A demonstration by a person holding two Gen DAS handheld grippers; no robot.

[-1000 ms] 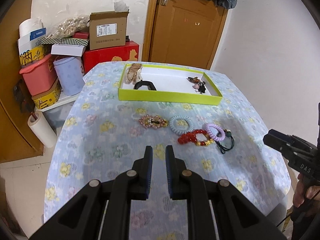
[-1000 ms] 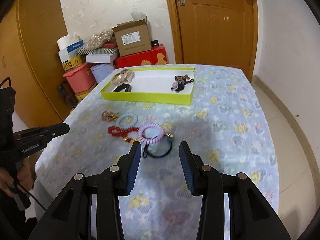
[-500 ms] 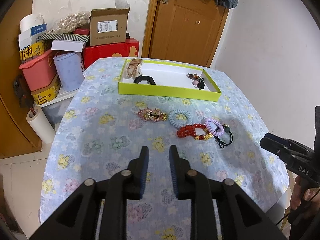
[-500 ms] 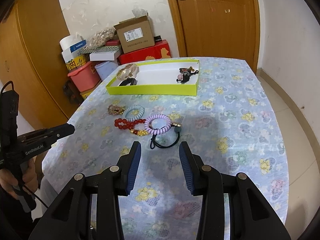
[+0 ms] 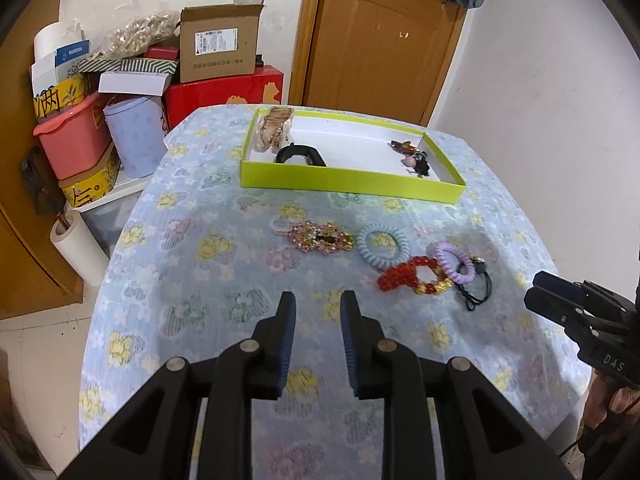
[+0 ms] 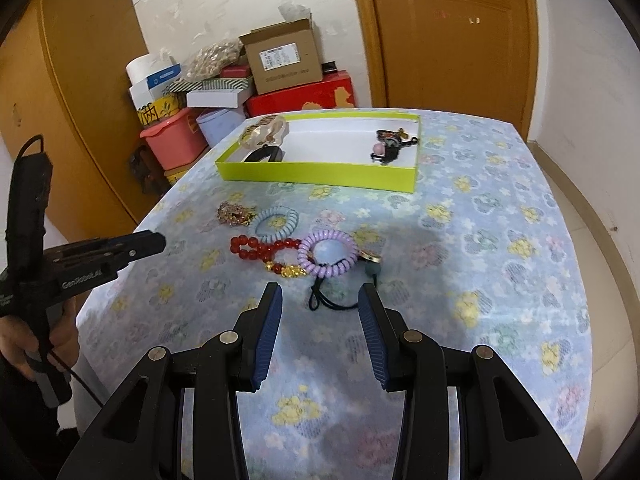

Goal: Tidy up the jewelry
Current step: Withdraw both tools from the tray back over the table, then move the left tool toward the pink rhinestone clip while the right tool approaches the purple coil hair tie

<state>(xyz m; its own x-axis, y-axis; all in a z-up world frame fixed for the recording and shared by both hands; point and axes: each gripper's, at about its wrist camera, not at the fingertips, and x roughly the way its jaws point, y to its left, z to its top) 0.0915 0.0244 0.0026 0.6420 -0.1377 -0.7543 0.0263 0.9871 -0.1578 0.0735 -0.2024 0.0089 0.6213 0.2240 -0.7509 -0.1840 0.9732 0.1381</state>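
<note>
A lime-green tray (image 5: 352, 184) (image 6: 320, 170) stands at the far side of the flowered table and holds a beige hair piece (image 5: 274, 128), a black clip (image 5: 298, 156) and a dark charm (image 5: 416, 158). Nearer lie a gold rhinestone clip (image 5: 320, 238) (image 6: 236, 214), a blue coil tie (image 5: 382, 244) (image 6: 278, 222), a red bead bracelet (image 5: 408, 278) (image 6: 264, 250), a purple coil tie (image 5: 454, 262) (image 6: 328, 254) and a black elastic (image 5: 476, 294) (image 6: 336, 300). My left gripper (image 5: 317, 308) is open and empty, short of the rhinestone clip. My right gripper (image 6: 320, 300) is open and empty, just short of the black elastic.
Boxes, a pink tub (image 5: 76, 140) and a lilac bin (image 5: 136, 140) are stacked by the wall left of the table. A paper roll (image 5: 80, 248) stands on the floor. A wooden door (image 5: 380, 40) is behind the table. The table edge drops off on all sides.
My left gripper has opened wider and pulled back and up a little. My right gripper has drawn closer to the black elastic and purple coil tie.
</note>
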